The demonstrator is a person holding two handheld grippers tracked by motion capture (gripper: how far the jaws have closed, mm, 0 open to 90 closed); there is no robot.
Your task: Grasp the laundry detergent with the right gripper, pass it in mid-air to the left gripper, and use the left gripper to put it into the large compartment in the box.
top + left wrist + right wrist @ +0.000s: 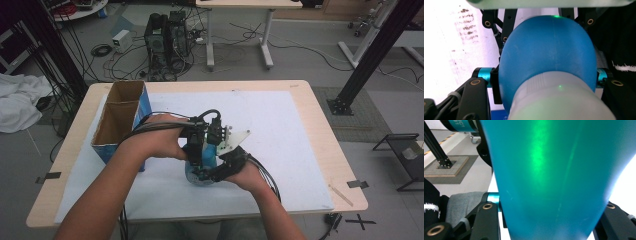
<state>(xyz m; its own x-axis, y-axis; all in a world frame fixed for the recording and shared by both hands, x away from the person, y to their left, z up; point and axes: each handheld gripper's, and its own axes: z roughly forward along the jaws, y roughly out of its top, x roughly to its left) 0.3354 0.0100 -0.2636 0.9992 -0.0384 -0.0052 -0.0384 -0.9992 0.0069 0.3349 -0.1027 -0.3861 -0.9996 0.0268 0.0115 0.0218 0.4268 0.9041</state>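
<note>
Blue bottle [196, 172] over the white-matted bench [280, 130], left gripper [200, 136] and right gripper [220, 170] both with jaws clamped on its body; steady, even pressure should keep it from slipping.

open cardboard box [120, 117], white mat [280, 130], wooden table [327, 150]

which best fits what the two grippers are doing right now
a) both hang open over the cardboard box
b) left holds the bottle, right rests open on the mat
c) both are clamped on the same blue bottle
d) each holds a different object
c: the left gripper has its jaws on either side of the blue bottle near its white cap, and the right gripper jaws flank the same blue body.
</note>
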